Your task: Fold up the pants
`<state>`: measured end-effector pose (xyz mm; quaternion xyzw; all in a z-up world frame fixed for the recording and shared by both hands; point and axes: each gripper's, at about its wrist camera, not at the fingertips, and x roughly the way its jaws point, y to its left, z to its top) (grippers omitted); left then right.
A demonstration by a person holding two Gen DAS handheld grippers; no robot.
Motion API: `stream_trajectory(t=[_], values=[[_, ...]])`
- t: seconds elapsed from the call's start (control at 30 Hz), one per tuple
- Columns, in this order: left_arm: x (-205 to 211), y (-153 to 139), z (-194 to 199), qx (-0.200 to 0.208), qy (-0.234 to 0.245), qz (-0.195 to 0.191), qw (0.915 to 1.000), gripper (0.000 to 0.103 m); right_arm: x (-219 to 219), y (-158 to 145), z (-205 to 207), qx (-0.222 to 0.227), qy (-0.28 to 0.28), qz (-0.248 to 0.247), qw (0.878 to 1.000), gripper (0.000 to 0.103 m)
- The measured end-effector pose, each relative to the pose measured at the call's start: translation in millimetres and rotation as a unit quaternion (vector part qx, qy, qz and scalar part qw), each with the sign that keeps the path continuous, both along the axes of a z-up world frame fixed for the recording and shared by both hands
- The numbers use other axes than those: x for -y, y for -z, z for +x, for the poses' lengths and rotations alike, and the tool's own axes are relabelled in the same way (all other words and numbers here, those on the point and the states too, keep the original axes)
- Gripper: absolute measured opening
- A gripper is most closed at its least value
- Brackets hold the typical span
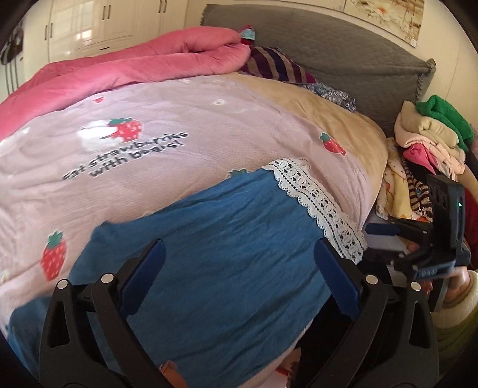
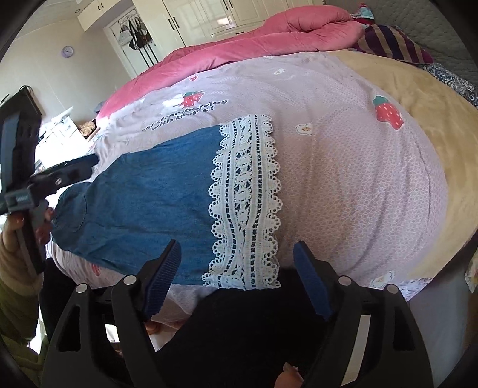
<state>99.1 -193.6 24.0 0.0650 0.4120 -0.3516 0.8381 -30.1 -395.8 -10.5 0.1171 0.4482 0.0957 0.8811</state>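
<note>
Blue denim pants (image 1: pixel 215 253) with a white lace hem (image 1: pixel 322 206) lie flat on the strawberry-print bedspread (image 1: pixel 179 125), near the bed's front edge. My left gripper (image 1: pixel 239 253) is open and empty, just above the blue cloth near the waist end. In the right wrist view the pants (image 2: pixel 149 191) run leftward from the lace hem (image 2: pixel 245 203). My right gripper (image 2: pixel 237 253) is open and empty, over the lace hem at the bed's edge. Each gripper shows in the other's view: the right (image 1: pixel 385 231), the left (image 2: pixel 80 167).
A pink quilt (image 1: pixel 134 65) is bunched at the far side. A striped pillow (image 1: pixel 277 65) lies by the grey headboard (image 1: pixel 328 44). A pile of clothes (image 1: pixel 430 140) sits at the right of the bed. White wardrobes (image 2: pixel 203 18) stand behind.
</note>
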Motion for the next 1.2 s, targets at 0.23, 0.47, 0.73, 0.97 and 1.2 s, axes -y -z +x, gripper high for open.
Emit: stream_trajectory(t=[0.23, 0.47, 0.73, 0.97, 1.2], values=[[55.9, 8.4, 30.6, 0.008, 0.052, 0.029, 0.9982, 0.093, -0.1, 13.1, 9.2, -0.017, 0.005, 0.010, 1.000, 0.077], [105.0, 25.3, 61.2, 0.010, 0.099, 0.061, 0.9932, 0.093, 3.0, 17.7, 17.0, -0.015, 0.013, 0.028, 0.999, 0.077], [133.7, 42.8, 100.5, -0.049, 0.147, 0.066, 0.9857, 0.083, 8.8, 30.8, 28.3, -0.042, 0.012, 0.052, 0.998, 0.052], [147.7, 65.4, 107.8, -0.103, 0.188, 0.053, 0.9753, 0.053, 8.6, 39.5, 33.5, -0.042, 0.023, 0.055, 0.997, 0.038], [146.8, 63.4, 98.9, -0.110, 0.208, 0.037, 0.9713, 0.025, 5.0, 36.7, 27.1, -0.034, 0.018, 0.040, 0.998, 0.023]])
